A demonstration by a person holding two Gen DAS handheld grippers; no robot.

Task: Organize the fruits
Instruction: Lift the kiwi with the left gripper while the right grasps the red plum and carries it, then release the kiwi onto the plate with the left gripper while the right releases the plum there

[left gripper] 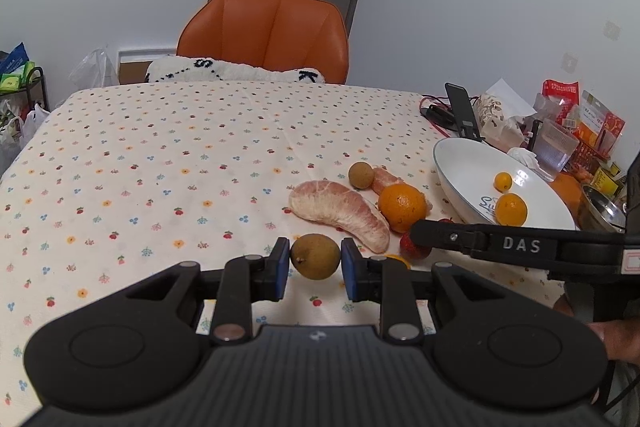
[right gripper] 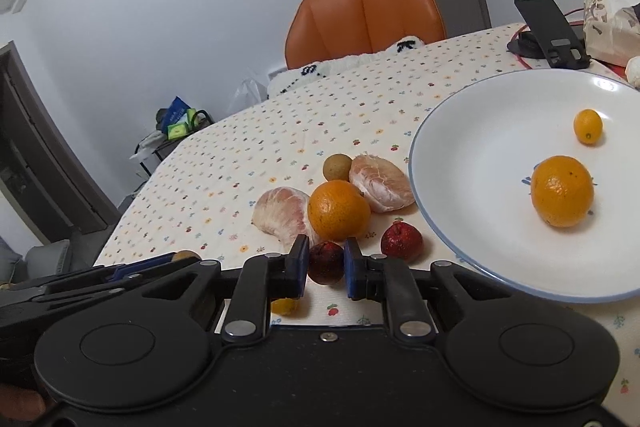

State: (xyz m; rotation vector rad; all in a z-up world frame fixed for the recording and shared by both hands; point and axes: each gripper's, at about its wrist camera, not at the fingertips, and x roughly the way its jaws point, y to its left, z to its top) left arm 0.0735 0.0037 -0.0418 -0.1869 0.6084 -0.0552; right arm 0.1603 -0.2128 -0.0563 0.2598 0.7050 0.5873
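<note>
My left gripper [left gripper: 315, 263] is shut on a round brown fruit [left gripper: 315, 257], its blue pads against both sides, low over the tablecloth. My right gripper [right gripper: 327, 265] is shut on a dark red fruit [right gripper: 327, 263] just left of the white plate [right gripper: 440, 131]. The plate holds an orange [right gripper: 562, 191] and a kumquat [right gripper: 588, 126]. On the cloth lie another orange [right gripper: 339, 210], two peeled pomelo pieces [right gripper: 282, 211] [right gripper: 380, 183], a second brown fruit [right gripper: 337, 165], a red fruit [right gripper: 401, 241] and a small yellow fruit [right gripper: 284, 305] under the right gripper.
An orange chair [left gripper: 264, 31] with a white cushion stands at the far edge of the table. A phone stand [left gripper: 464, 111], tissue pack [left gripper: 500, 115], ribbed glass [left gripper: 556, 147], snack packets and a metal bowl [left gripper: 600, 211] crowd the right side behind the plate.
</note>
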